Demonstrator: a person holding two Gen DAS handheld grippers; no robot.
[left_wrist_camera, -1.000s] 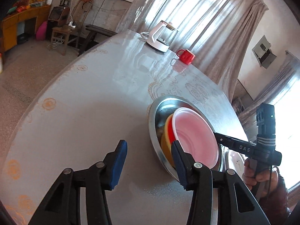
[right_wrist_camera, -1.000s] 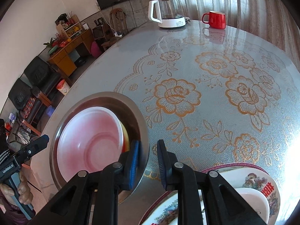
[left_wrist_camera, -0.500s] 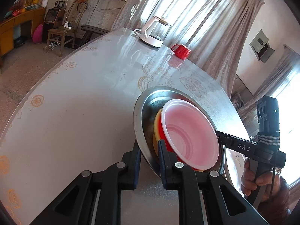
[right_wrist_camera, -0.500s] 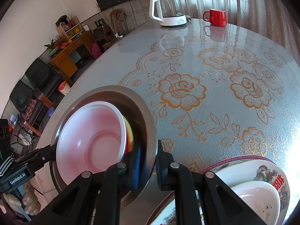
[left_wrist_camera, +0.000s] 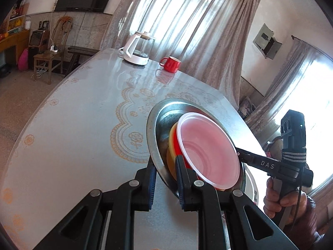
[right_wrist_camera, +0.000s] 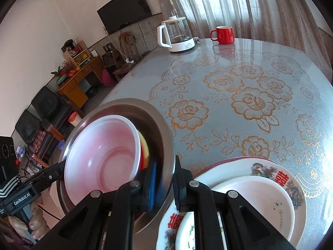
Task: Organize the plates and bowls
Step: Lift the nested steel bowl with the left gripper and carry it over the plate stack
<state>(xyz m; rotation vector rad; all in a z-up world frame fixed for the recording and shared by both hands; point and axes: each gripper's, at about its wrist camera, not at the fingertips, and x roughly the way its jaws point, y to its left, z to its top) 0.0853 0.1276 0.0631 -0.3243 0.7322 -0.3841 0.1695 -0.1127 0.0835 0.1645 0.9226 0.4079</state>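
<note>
A: What are the two tools doing?

B: The left gripper has just been closing, and its blue pads now pinch the near rim of the steel basin, one finger outside the wall and one inside. The right gripper has just been closing too, and it clamps the opposite rim of the same basin in the same way, with the wall between its pads.

A: So both are pressed onto the metal?

B: Yes, each jaw is nearly together, with only the thin rim in the gap. In the right wrist view the left tool's finger reaches the basin edge from the lower left.

A: And the basin itself?

B: It is tilted, and whether any part of it touches the table cannot be told. A pink bowl sits inside it, nested on a red bowl and a yellow bowl.

A: What lies around it?

B: Just right of the basin, near the right tool, a floral plate carries a white dish. Far across the table stand a kettle and a red mug, well apart from the basin.
</note>
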